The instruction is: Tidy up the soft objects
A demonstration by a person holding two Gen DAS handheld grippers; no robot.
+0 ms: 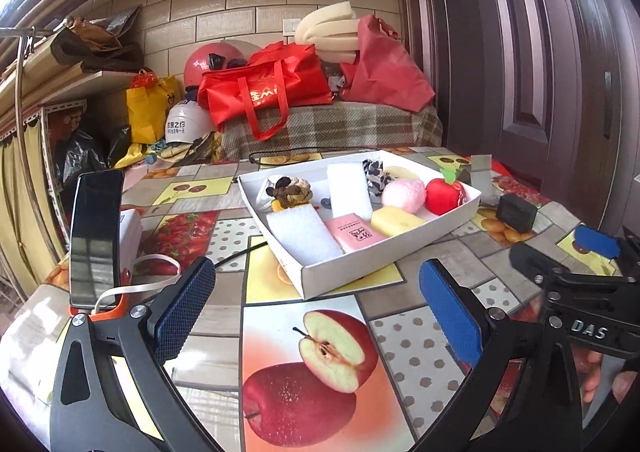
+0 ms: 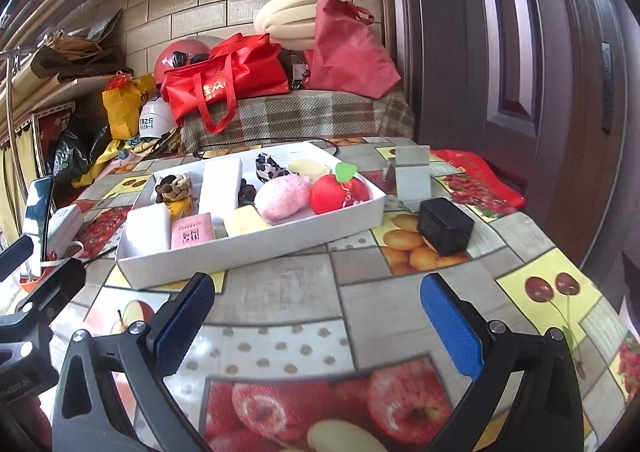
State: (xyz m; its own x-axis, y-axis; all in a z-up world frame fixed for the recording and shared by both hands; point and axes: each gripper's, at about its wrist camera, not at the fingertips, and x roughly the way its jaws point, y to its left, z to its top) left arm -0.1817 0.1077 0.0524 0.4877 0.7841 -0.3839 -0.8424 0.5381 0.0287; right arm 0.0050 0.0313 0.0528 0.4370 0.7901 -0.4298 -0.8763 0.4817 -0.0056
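Your left gripper was black plastic with two curved arms, silver screws at the joints, and blue textured pads on the fingers. Your right gripper looked the same; from the left camera its body showed white letters "DAS". Bare fingertips of your hand showed beneath it.

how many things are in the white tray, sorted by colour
white sponge blocks: 2
pink (fluffy ball, packet): 2
yellow (sponge block, pale piece at back): 2
red apple plush: 1
brown braided piece: 1
black-and-white spotted piece: 1
total: 9, not counting small, partly hidden bits in the white tray
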